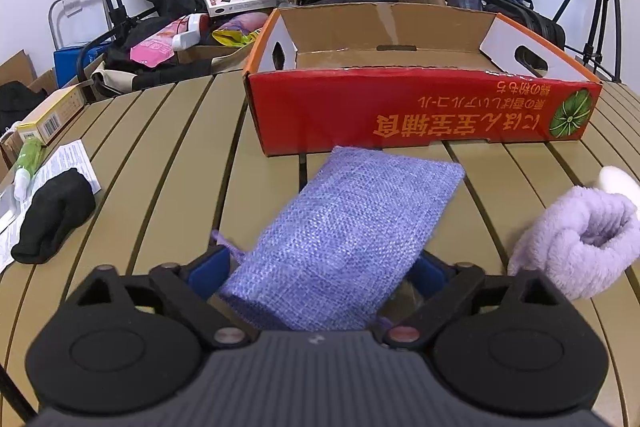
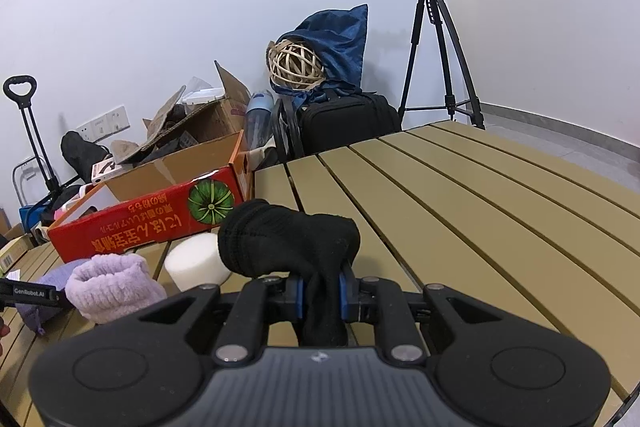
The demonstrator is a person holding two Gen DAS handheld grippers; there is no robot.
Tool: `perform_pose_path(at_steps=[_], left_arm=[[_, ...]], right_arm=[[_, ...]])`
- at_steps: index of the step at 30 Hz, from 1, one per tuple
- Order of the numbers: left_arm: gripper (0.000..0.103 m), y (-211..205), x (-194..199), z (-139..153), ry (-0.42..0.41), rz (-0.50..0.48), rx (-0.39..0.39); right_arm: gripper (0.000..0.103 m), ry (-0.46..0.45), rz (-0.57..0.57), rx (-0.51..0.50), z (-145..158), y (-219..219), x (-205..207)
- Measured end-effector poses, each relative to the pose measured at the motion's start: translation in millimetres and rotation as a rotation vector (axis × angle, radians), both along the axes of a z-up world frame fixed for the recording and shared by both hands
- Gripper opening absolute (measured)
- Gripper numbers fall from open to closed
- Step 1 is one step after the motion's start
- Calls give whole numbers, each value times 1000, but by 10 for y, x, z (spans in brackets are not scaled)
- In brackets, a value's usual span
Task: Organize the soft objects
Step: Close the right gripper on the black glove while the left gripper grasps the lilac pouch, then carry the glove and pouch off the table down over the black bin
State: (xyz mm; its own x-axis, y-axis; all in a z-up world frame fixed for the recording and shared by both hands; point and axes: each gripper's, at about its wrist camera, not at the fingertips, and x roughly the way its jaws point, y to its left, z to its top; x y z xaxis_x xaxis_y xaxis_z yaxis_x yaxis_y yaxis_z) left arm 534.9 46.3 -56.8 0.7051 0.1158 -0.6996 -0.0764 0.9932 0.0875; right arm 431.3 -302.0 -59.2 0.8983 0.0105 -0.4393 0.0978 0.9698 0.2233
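A purple woven pouch lies on the slatted table, its near end between the blue pads of my left gripper. The jaws stand wide either side of it, and a sliver of table shows by the right pad. My right gripper is shut on a black knitted sock, which bulges out above the pads. A red cardboard box stands open just behind the pouch. A fluffy lilac sock and a white foam cylinder lie to the pouch's right.
Another black sock rests on papers at the table's left edge, near a yellow carton. Behind the table are piled boxes, bags, a wicker ball and a tripod. Bare slats stretch to the right.
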Motion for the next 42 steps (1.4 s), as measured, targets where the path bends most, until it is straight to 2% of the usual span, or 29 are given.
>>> perform_pose_path(at_steps=[2,5,10,13,26,42], left_arm=[[84,3,-14,-2,-4,-2,-1],[71,21,-49,13,-13,-4,-7],[40,35,-114,57,-18,-20,-17],[33,6,-180,89,-24,-23,-1],[29,-147,-609,339,-68,-35,34],[29,-436,-1411,625,-99,-63,65]], right_arm=[[15,1,2,-2,-5,6,1],[15,-1,6,-1,-1,19,8],[15,-7,15,-1,21,37,-8],[15,-11,18,1,40,30,-30],[15,-38,61,-6,216,37,-254],[15,-64,182,-51,465,170,-690]])
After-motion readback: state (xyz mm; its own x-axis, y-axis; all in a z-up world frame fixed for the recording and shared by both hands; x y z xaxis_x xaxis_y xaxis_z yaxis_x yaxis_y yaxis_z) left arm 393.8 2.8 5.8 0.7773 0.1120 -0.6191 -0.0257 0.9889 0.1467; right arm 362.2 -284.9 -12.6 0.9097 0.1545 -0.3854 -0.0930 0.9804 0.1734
